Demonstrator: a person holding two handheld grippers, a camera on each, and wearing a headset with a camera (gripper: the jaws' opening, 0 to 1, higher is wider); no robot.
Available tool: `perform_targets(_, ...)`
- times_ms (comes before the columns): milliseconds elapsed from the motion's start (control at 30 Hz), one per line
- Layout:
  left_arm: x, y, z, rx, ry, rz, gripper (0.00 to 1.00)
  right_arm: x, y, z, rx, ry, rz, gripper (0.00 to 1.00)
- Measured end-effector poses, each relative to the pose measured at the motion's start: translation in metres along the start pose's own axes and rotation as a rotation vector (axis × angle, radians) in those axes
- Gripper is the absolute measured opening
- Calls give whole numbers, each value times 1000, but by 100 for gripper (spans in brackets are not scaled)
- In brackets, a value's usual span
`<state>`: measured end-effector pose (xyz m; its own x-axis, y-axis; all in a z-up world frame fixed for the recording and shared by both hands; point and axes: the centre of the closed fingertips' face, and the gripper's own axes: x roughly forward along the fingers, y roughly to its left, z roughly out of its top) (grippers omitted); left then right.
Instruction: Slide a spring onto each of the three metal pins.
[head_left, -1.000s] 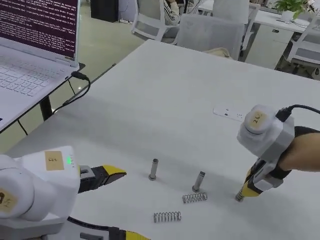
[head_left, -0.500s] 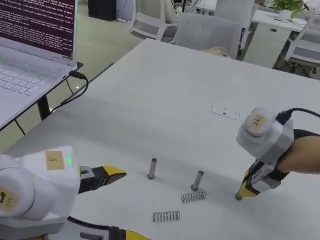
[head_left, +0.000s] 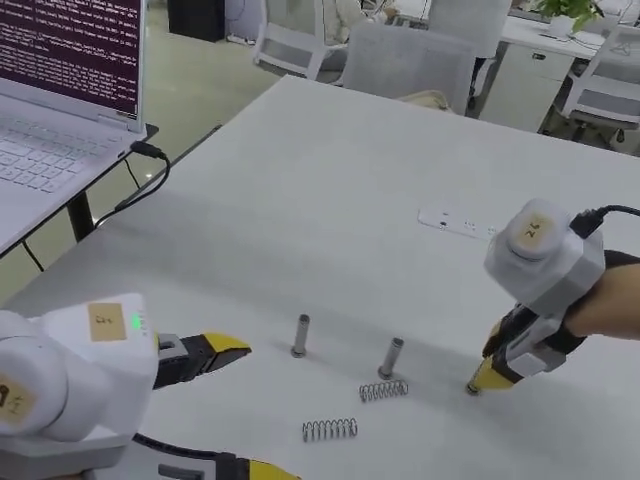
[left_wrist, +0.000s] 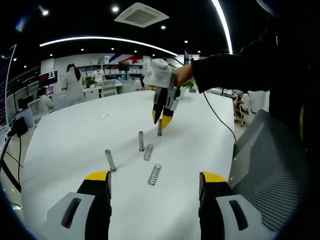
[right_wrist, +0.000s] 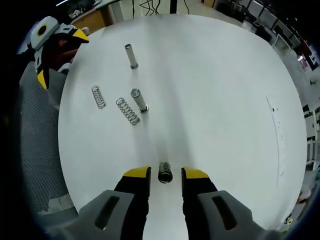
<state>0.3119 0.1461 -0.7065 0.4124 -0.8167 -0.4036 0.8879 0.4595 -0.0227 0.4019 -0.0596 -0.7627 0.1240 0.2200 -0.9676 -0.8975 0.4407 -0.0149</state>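
— Right of the middle pin (head_left: 391, 357), what has changed in the last second?
— Little on the desk (head_left: 330, 200). The right gripper (head_left: 479, 383) still has its tips down at the third pin (right_wrist: 165, 172). Only its body has tipped slightly away from the middle pin. The rest is the headset shifting.
— And its fingers?
— Slightly apart, one each side of that pin, gripping nothing that I can see. A fitted spring (left_wrist: 160, 127) is coiled round it.
— So one is done?
— I judge so: one of three, two to go.
— Count everything.
— Three pins, all upright: the third, the middle pin, and a bare pin (head_left: 300, 336) left of it. Three springs: the fitted one and two lying loose. The first loose spring (head_left: 384, 390) is just beside the middle pin's foot, the second loose spring (head_left: 330, 429) nearer the person and leftward.
— The left gripper (head_left: 247, 408)?
— Left of the middle pin, nearer the person, fingers wide apart, empty.
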Motion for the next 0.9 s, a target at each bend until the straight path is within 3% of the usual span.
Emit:
perform_targets(33, 1, 1, 0, -2, 1, -2, 68, -4, 2, 4, 20, -33, 3, 23)
perform_targets(200, 5, 0, 1, 2, -3, -14, 67, -15, 1, 3, 24, -60, -36, 27)
perform_targets(367, 7, -1, 0, 4, 1, -24, 67, -27, 0, 11, 79, -157, -85, 33)
perform_targets(600, 7, 1, -1, 9, 5, -30, 66, -42, 4, 11, 160, -279, -98, 35)
perform_targets(900, 13, -1, 1, 18, 9, -45, 65, -55, 7, 2, 197, -341, -126, 38)
